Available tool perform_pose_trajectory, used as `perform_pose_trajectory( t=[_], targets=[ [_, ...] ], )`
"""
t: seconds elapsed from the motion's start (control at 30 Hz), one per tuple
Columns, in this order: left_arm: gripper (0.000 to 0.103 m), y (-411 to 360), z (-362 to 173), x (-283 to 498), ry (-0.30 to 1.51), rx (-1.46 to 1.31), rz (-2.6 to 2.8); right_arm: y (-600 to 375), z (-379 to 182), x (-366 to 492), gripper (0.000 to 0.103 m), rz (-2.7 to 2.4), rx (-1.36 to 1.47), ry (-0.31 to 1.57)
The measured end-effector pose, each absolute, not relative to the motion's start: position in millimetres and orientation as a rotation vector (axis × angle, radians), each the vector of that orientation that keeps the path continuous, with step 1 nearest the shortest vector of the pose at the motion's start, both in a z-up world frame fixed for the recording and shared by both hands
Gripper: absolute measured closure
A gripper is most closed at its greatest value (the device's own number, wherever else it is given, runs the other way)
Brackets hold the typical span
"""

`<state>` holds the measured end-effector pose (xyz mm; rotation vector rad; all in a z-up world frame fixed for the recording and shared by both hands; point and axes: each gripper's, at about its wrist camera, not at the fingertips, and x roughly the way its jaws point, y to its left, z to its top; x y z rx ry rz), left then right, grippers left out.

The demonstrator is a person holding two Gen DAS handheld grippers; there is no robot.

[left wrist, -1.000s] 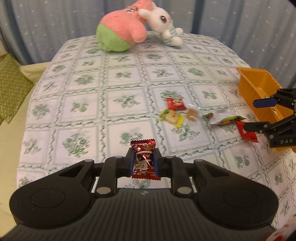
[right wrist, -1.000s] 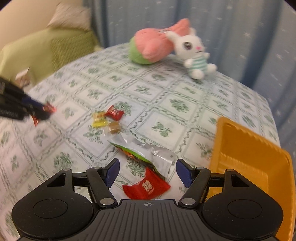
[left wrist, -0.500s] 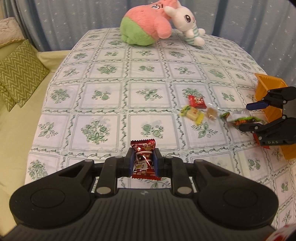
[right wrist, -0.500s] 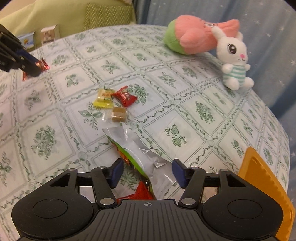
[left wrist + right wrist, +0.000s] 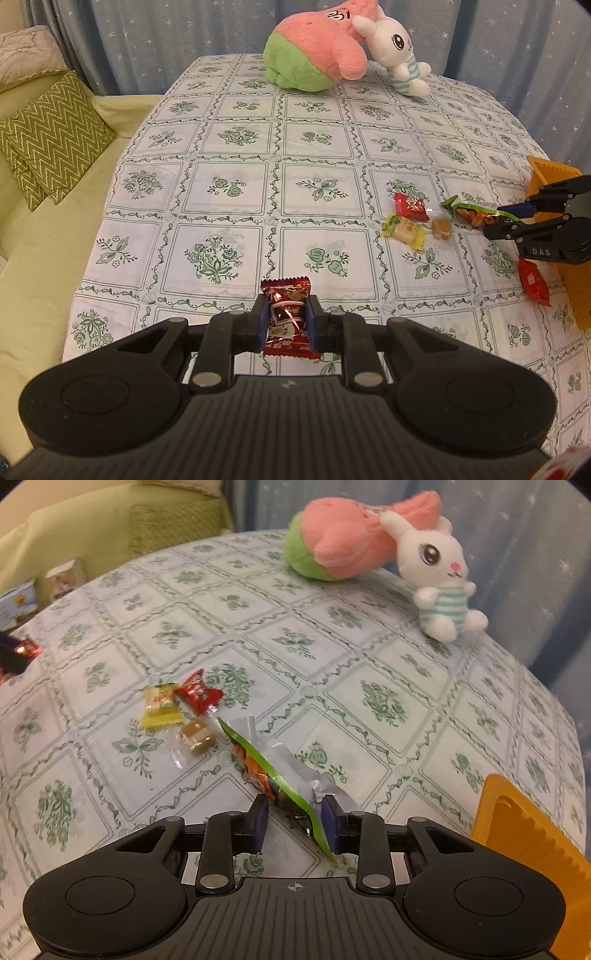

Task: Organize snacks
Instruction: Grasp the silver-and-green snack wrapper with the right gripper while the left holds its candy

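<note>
My left gripper [image 5: 287,321] is shut on a dark red candy packet [image 5: 286,314] held above the near part of the floral tablecloth [image 5: 229,192]. My right gripper [image 5: 295,812] is closing its jaws on a silver snack bag with a green edge [image 5: 280,775]; the bag stands crumpled on edge between the pads. Left of the bag lie a red candy [image 5: 199,694], a yellow candy [image 5: 160,707] and a brown candy [image 5: 197,734]. In the left wrist view the right gripper [image 5: 506,221] sits at the far right, with a red packet [image 5: 533,280] lying below it.
An orange bin [image 5: 524,842] stands at the table's right edge beside my right gripper. A pink and green plush [image 5: 314,55] and a white rabbit plush [image 5: 399,55] lie at the back. A green sofa with a zigzag cushion [image 5: 48,133] borders the left side.
The right gripper moved forward past the red packet, and its jaws narrowed around the snack bag, which folded up on edge. The left gripper kept its hold on the candy.
</note>
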<state>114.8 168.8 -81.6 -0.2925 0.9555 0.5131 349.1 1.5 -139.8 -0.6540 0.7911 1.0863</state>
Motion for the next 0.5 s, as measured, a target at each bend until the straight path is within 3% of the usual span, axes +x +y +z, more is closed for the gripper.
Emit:
perform_pose_trajectory(
  t=[0.1,0.23,0.3,0.43,0.5],
  targets=[
    [0.084,169,-82,115,0.954,-0.299,0.512,2,-133,352,0.072,1.082,-0.497,0.902],
    [0.084,170,-82,114,0.949,-0.310,0.513,4,-126,340,0.071,1.118,-0.467,0.901],
    [0.084,171,-81,114,0.946,-0.314,0.517,5,-124,334,0.068,1.132,-0.499,0.876],
    [0.084,175,-80,110,0.939,-0.328,0.525,3,-123,329,0.053,1.143,-0.561,0.785],
    [0.084,176,-79,107,0.939,-0.330,0.529,4,-124,333,0.052,1.158,-0.566,0.775]
  ],
)
